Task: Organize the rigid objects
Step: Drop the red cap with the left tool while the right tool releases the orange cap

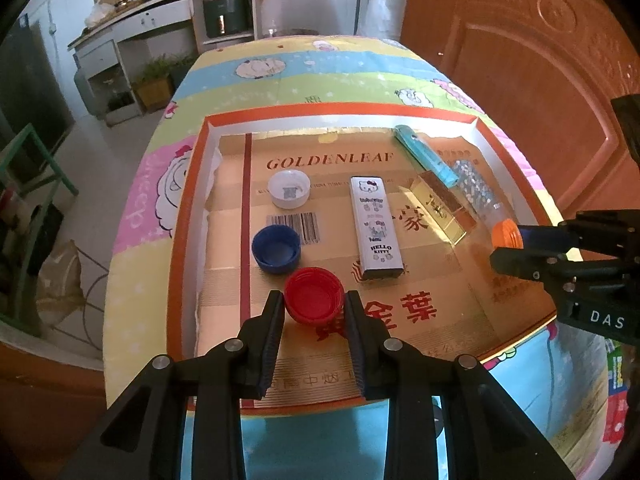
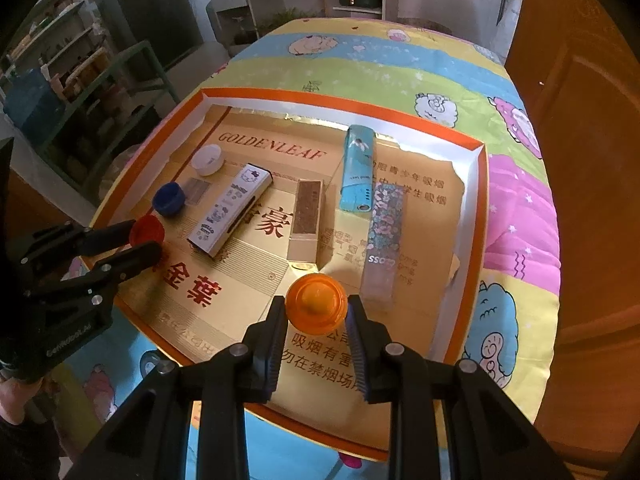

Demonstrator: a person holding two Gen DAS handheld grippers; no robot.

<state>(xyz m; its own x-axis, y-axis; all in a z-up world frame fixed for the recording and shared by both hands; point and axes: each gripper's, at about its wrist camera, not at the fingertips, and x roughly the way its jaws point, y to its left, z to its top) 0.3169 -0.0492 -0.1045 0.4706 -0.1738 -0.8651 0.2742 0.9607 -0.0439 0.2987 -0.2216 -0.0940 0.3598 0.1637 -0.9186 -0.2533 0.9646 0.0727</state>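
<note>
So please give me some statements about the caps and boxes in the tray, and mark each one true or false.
1. The left gripper holds the red cap between its jaws. True.
2. The right gripper holds a blue cap. False: it holds the orange cap; the blue cap lies free in the tray.
3. The white cap lies beyond the blue cap in the left wrist view. True.
4. The Hello Kitty box stands upright. False: it lies flat.
5. The teal box lies outside the tray. False: it is inside.
</note>
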